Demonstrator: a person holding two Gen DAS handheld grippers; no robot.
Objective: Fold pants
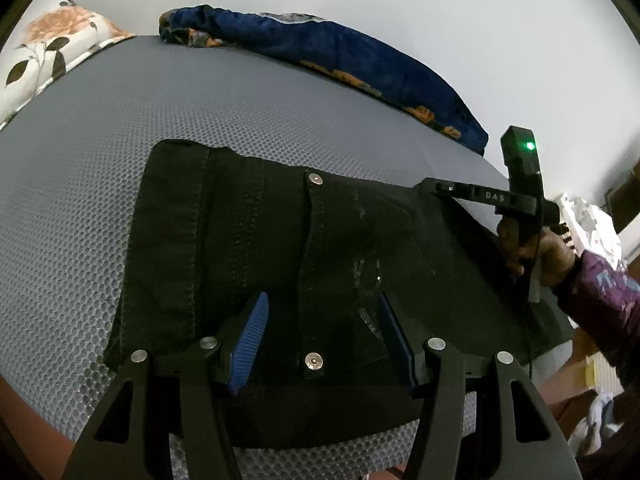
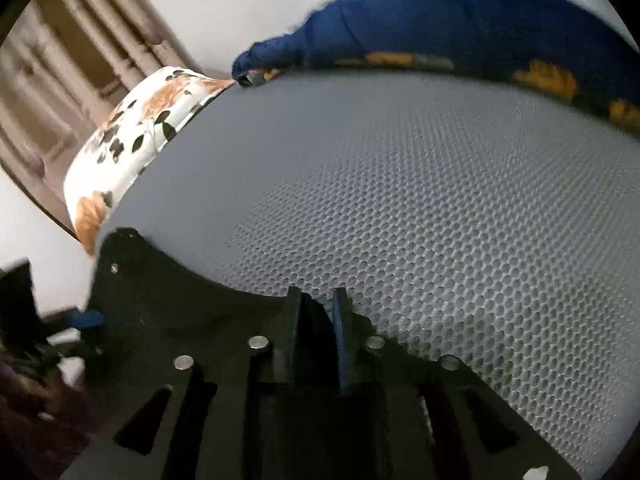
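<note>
Right now your black pants [image 1: 320, 264] lie folded flat on the gray bumpy mat [image 1: 80, 208], and the long way of the bundle runs from side to side in the left wrist view. One metal button [image 1: 315, 179] sits at the far edge and another button [image 1: 313, 361] at the near edge. Your left gripper [image 1: 320, 336] hangs over the near edge with its blue pads [image 1: 250, 344] wide apart, holding nothing. Your right gripper [image 2: 318, 320] has its fingers close together, pinching the far right corner of the pants. A blue flowery blanket [image 1: 340, 56] and a flowered pillow [image 1: 44, 48] lie behind, well apart from the pants.
</note>
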